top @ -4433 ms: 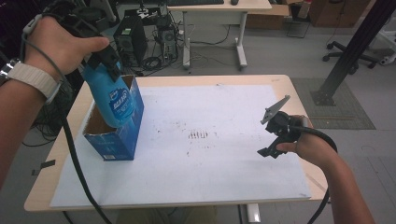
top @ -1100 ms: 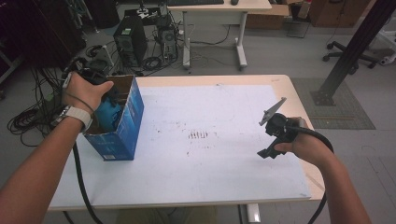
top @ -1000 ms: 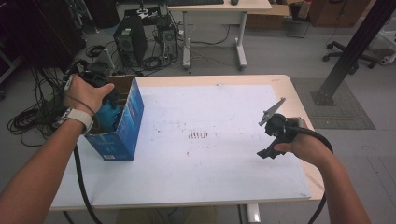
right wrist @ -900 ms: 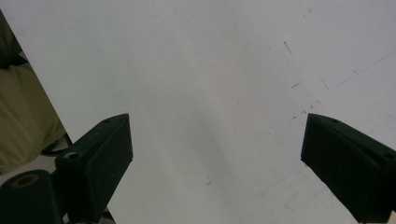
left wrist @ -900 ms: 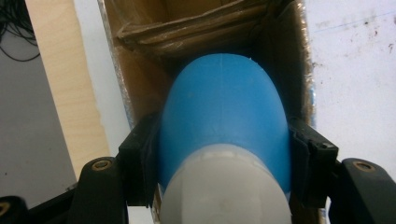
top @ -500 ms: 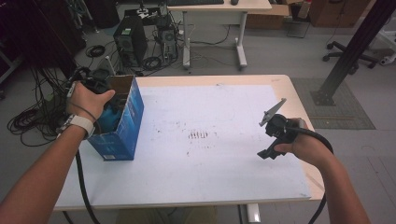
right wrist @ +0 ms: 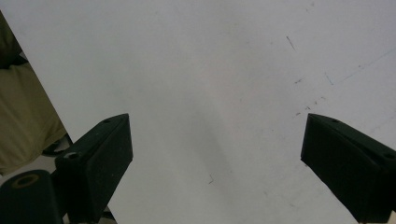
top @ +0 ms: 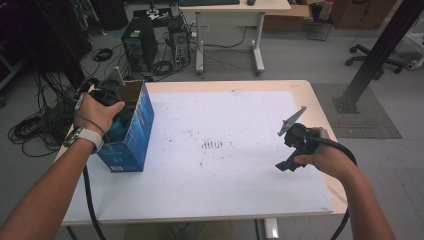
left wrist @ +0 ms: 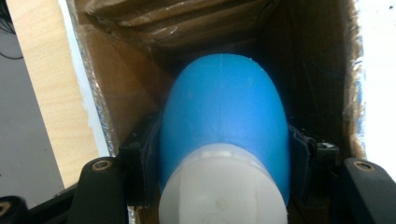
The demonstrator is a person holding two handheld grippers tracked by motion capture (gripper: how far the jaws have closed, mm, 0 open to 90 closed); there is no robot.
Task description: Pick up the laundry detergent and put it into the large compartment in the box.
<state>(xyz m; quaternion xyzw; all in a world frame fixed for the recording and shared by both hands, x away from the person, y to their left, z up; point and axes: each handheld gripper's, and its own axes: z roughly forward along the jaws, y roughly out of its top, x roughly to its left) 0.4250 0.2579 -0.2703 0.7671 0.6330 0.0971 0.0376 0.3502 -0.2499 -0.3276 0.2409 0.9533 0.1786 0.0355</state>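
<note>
A blue bottle (left wrist: 223,121) with a white cap sits between the jaws of my left gripper (left wrist: 224,158), which is shut on it and points down into an open blue cardboard box (top: 131,131). The bottle's rounded bottom faces the brown inside of the box. In the high view the left hand and left gripper (top: 107,97) are at the box's open top, at the table's left side. My right gripper (right wrist: 215,140) hangs open over the white table cover, nothing between its jaws. It shows at the table's right side as right gripper (top: 292,150).
The white sheet (top: 220,150) covers most of the wooden table (top: 235,86). Faint dark marks (top: 212,145) sit at its middle. Beyond the table stand a computer tower (top: 142,45), cables on the floor, a second desk (top: 235,15) and a black post (top: 375,55).
The left hand has sunk with the blue bottle, from high above the box down into its open top. The right hand has stayed where it was.
</note>
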